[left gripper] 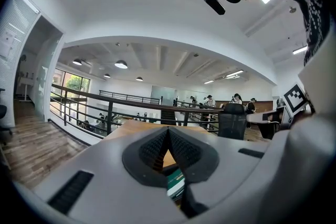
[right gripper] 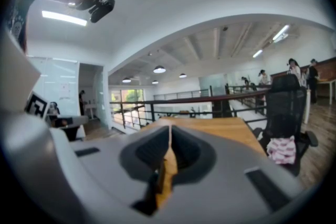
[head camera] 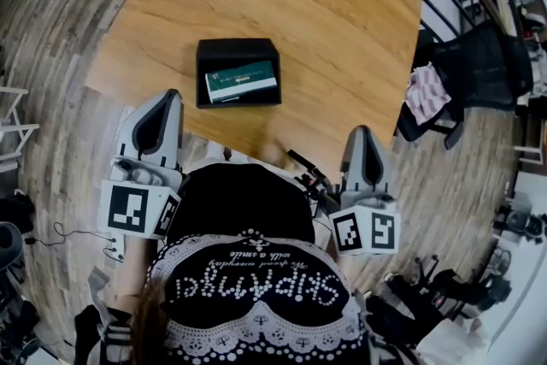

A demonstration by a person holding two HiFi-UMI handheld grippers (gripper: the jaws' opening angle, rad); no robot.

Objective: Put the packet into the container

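A green and white packet (head camera: 242, 80) lies inside the black container (head camera: 208, 52) on the wooden table (head camera: 282, 4), near its front edge. My left gripper (head camera: 167, 96) is shut and empty, at the table's edge just left of and below the container. A sliver of the packet (left gripper: 176, 183) shows through the gap under the left gripper's (left gripper: 168, 131) closed jaws. My right gripper (head camera: 362, 132) is shut and empty too, near the table's front right edge, well apart from the container. In the right gripper view its tips (right gripper: 170, 129) meet with only table behind them.
A black office chair (head camera: 479, 68) with a pink cloth (head camera: 426, 91) on it stands right of the table. A black railing (left gripper: 105, 102) runs beyond the table's far side. Wooden floor surrounds the table. The person's dark top (head camera: 256, 286) fills the bottom of the head view.
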